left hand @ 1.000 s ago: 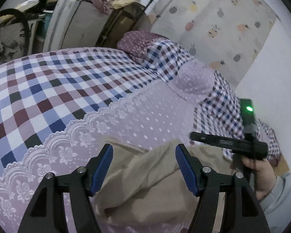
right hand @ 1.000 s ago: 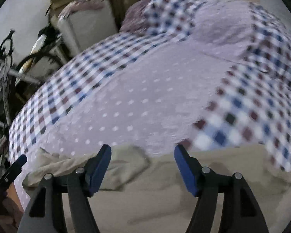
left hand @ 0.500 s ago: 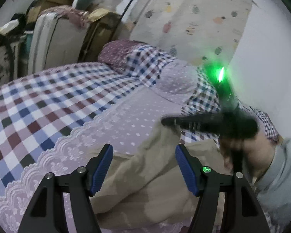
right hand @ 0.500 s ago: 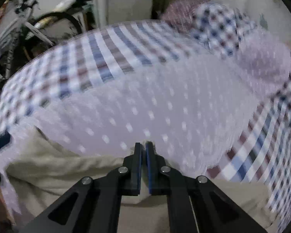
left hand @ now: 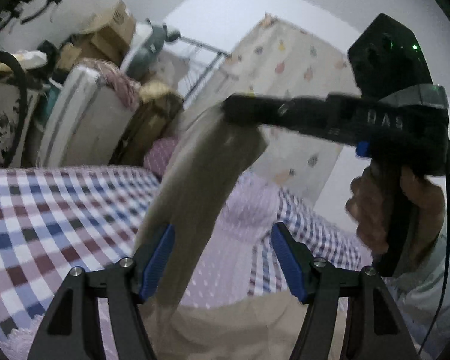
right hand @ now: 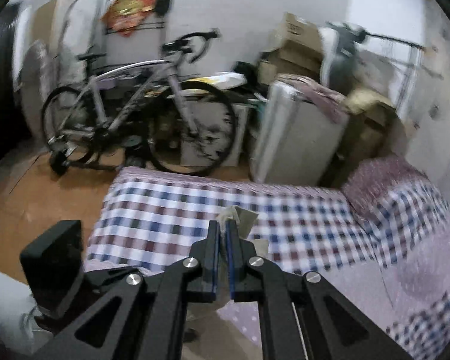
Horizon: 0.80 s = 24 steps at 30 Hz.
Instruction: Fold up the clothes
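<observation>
in the left wrist view, the left gripper (left hand: 222, 258) is hovering low over the bed (left hand: 45, 210) with its blue pads spread wide apart, gripping nothing. a long band of the beige garment (left hand: 195, 198) is hanging down between the open fingers without being pinched, its lower part pooling on the lilac dotted cover (left hand: 243, 240) just in front of the camera. the right gripper (left hand: 234, 111) is up high across the frame, held in the person's right hand (left hand: 384, 210), and the top edge of the cloth is caught at its tip. it is probably being held that high so the garment's own weight pulls it straight and the left gripper can find a free edge or corner below.

in the right wrist view, the right gripper's (right hand: 222, 234) jaws are pressed together on a small corner of the beige garment, which is poking out past the fingertips above the checked bedspread (right hand: 171, 219). the rest of the cloth is dropping out of sight beneath the tool. a bicycle (right hand: 141, 114) and stacked boxes (right hand: 294, 48) are standing against the far wall.

the garment looks plain, thin and limp, stretched into a narrow strip with long vertical creases; both views are blurred, so seams are hard to make out.
</observation>
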Each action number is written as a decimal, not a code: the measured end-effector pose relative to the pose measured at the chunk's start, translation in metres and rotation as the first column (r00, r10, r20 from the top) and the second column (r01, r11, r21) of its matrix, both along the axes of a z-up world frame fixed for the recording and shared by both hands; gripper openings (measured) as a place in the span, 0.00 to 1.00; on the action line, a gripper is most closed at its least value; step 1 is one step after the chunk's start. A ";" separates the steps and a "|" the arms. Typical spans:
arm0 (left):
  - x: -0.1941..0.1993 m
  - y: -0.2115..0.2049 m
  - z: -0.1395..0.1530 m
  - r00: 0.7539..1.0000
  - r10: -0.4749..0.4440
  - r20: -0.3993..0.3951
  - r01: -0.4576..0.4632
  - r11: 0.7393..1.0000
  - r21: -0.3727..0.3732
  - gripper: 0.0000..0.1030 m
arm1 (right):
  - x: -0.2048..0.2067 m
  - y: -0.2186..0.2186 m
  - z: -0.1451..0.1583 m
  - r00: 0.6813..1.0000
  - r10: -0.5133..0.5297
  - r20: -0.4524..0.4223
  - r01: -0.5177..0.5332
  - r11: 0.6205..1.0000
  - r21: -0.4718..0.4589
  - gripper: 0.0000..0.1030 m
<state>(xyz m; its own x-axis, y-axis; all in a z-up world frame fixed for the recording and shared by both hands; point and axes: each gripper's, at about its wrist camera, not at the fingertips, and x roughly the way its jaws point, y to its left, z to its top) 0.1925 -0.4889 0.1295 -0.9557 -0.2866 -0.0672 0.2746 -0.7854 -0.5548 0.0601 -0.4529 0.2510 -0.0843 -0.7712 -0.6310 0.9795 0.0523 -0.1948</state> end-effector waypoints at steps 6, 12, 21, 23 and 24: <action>0.050 -0.032 -0.003 0.972 0.234 -0.002 -0.233 0.970 0.066 0.56 | 0.067 -0.041 -0.006 0.988 0.135 -0.071 -0.131 0.990 0.060 0.06; 0.071 -0.080 -0.036 0.955 0.286 0.078 -0.296 0.919 0.259 0.19 | 0.102 -0.077 -0.013 0.977 0.208 -0.054 -0.208 0.978 0.012 0.33; 0.095 -0.121 -0.087 0.921 0.330 0.205 -0.388 0.789 0.477 0.26 | 0.065 -0.011 -0.015 0.994 -0.068 -0.091 0.066 0.997 -0.031 0.72; 0.098 -0.127 -0.097 0.918 0.328 0.222 -0.396 0.761 0.514 0.40 | 0.051 0.016 -0.040 0.980 -0.156 -0.127 0.162 0.986 0.039 0.72; 0.099 -0.127 -0.102 0.919 0.319 0.231 -0.394 0.753 0.528 0.45 | 0.043 0.032 -0.055 0.970 -0.200 -0.140 0.212 0.974 0.083 0.72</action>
<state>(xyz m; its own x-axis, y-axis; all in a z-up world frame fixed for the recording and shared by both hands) 0.2912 -0.6164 0.0276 -0.7654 -0.4819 -0.4266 0.5644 -0.1839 -0.8047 0.1034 -0.4209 0.1962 -0.3209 -0.6645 -0.6749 0.9378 -0.1233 -0.3246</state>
